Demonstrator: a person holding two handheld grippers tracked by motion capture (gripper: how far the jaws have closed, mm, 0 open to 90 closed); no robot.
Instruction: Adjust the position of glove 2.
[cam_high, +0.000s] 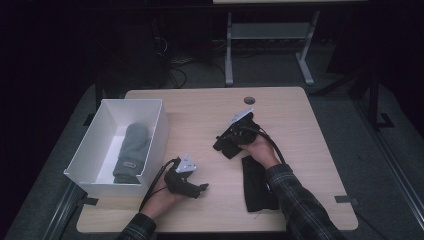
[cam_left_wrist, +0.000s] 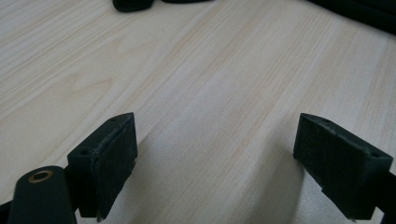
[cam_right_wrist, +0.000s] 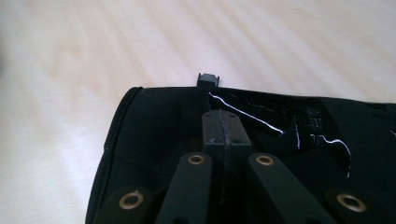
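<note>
Black glove lying bunched near the middle of the table.
It is sitting crumpled and dark at about the three o'clock side of the white box, its soft fabric folding over itself; in the right gripper view its cuff edge is curving across pale wood, thin white print showing.

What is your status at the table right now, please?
Left gripper open, idle. Right gripper shut on black glove. Grey mitten in white box. Nothing blocking.

My pale wooden table carries 1 white box at its left edge and 1 black glove, possibly folded, near my side.
</note>
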